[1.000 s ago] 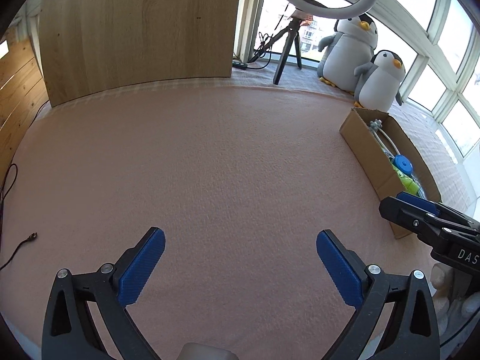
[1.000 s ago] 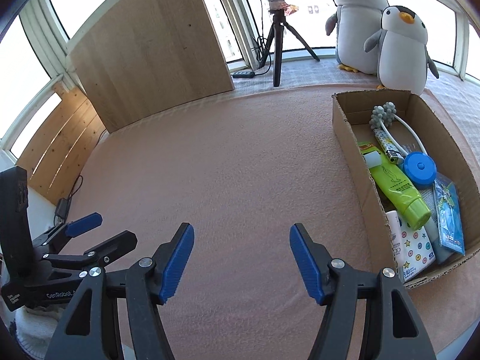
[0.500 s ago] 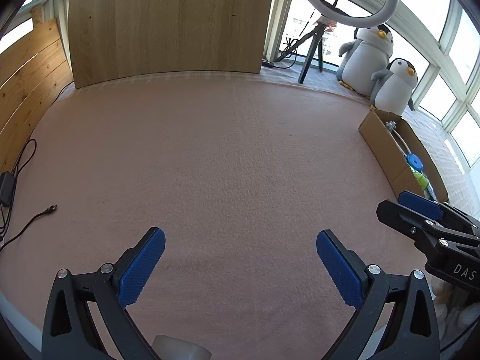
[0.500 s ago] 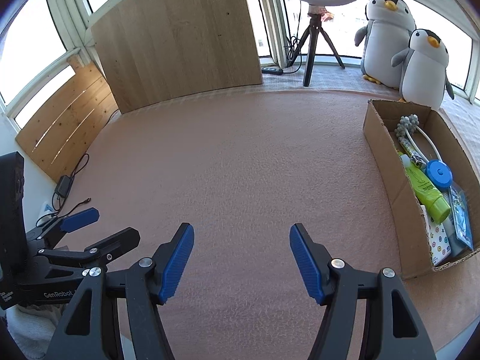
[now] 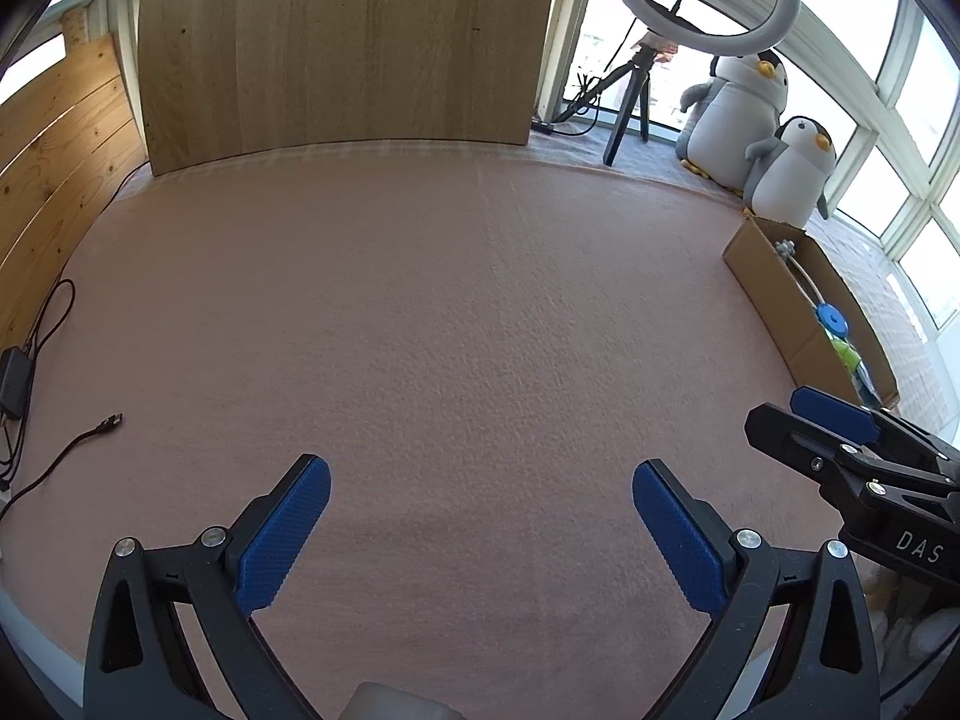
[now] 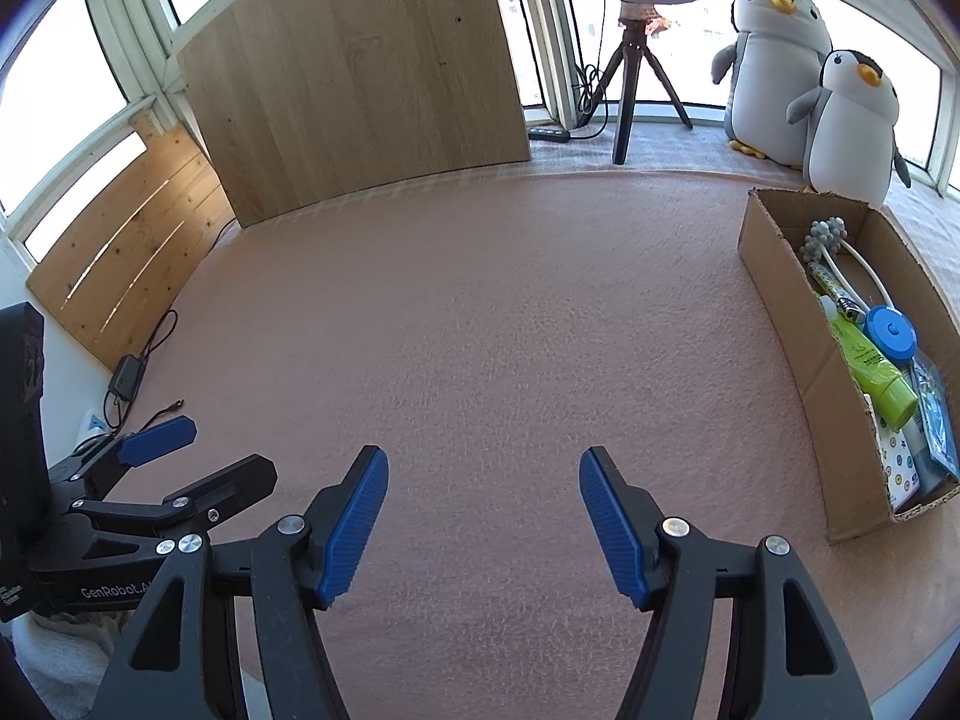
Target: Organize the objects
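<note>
A cardboard box (image 6: pixel 786 306) sits on the pink cloth at the right, also seen as the box (image 5: pixel 774 294) in the left wrist view. Inside lie a green tube (image 6: pixel 870 363), a round blue lid (image 6: pixel 894 329), a white massager with grey knobs (image 6: pixel 831 240), flat packets and other small items. My left gripper (image 5: pixel 480 531) is open over the near edge of the cloth with nothing between its fingers. My right gripper (image 6: pixel 483 519) is also open and holds nothing, well left of the box. Each gripper shows in the other's view: right gripper (image 5: pixel 840 426), left gripper (image 6: pixel 174 456).
A wooden board (image 6: pixel 360 78) stands at the back, with slatted wood panels (image 6: pixel 120 264) on the left. Two plush penguins (image 6: pixel 804 78) and a ring light on a tripod (image 6: pixel 636 78) stand behind the box. A charger and cable (image 5: pixel 36 396) lie at the left edge.
Both grippers have drawn back and up from the cloth, so more of the room shows and the box looks smaller. Both stay open.
</note>
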`<move>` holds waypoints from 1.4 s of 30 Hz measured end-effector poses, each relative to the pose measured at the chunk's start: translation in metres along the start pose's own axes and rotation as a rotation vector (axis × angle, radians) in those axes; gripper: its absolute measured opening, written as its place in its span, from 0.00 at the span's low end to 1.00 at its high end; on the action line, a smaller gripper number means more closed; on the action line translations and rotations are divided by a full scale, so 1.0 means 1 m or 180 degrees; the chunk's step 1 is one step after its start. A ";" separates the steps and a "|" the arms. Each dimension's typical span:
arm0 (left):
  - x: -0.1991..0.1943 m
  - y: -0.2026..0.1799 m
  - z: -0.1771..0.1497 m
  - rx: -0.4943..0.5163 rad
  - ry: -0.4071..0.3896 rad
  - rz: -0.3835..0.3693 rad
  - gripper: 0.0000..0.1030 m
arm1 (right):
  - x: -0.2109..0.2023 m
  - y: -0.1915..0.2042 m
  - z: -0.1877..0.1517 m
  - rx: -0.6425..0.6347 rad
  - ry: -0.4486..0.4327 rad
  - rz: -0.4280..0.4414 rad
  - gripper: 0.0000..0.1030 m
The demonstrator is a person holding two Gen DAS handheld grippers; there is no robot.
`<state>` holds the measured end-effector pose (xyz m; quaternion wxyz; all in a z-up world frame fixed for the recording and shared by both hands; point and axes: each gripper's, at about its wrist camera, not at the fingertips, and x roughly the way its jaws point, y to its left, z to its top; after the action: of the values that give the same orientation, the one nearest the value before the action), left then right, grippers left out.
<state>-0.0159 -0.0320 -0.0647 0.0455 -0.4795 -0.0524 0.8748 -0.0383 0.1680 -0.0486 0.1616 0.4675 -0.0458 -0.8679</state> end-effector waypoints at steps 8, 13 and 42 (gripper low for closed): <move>0.003 0.003 0.004 -0.0010 -0.0003 -0.0033 0.99 | 0.004 0.003 0.001 0.0034 0.0022 0.0012 0.61; 0.004 0.002 0.004 0.0008 0.0021 -0.0037 0.99 | 0.007 0.004 0.001 0.0046 0.0043 0.0014 0.61; 0.019 -0.005 0.009 0.0071 0.0017 -0.0067 0.99 | 0.018 -0.008 0.003 0.0066 0.0142 0.0004 0.62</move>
<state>-0.0334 -0.0252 -0.0747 0.0602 -0.4807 -0.0476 0.8735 -0.0519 0.1693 -0.0634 0.1583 0.4884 -0.0515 -0.8566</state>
